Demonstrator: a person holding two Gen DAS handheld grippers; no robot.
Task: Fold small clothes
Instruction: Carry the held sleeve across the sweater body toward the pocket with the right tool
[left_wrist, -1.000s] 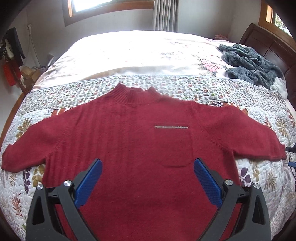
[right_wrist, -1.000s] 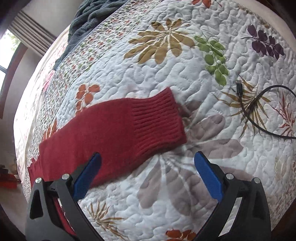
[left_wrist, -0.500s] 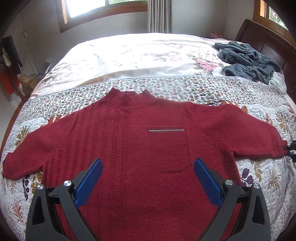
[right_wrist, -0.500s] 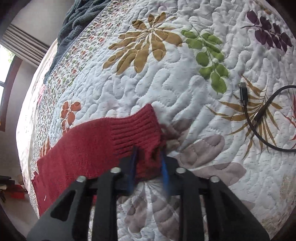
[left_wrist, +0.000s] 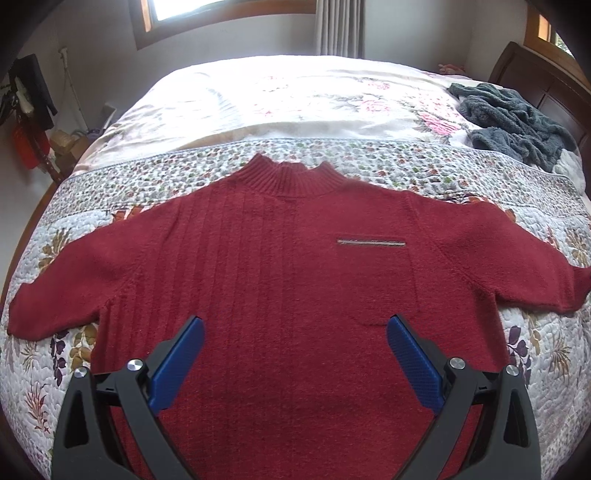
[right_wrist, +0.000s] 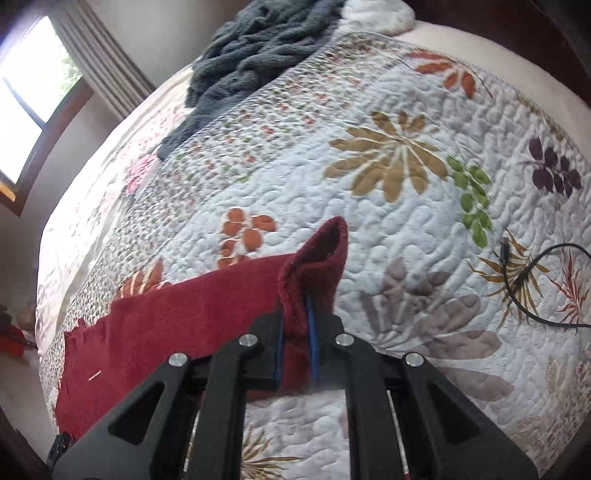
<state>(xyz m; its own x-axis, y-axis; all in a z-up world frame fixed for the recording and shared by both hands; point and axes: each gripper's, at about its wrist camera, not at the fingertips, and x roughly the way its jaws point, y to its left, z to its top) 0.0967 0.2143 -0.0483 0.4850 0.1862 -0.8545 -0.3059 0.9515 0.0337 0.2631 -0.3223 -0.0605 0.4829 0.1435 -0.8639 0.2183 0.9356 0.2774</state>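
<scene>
1. A red knitted sweater lay front-up on the bed's floral quilt, its ribbed collar toward the far window and both sleeves spread out to the sides.
2. A chest pocket, edged along the top by a thin pale strip, sat on the sweater's right-hand side as the left wrist camera saw it.
3. The left gripper hung over the lower body of the sweater with its blue-padded fingers wide apart and nothing between them (whether they touched the knit could not be told).
4. The right gripper was closed tight on the ribbed cuff of one sleeve, and the cuff stood up in a bunched peak off the quilt.
5. The rest of that sleeve ran flat across the quilt toward the lower left of the right wrist view.
6. A black cable lay loose on the quilt, well apart from the cuff.
7. A crumpled grey fleece rested near the wooden headboard, far from the sweater.
</scene>
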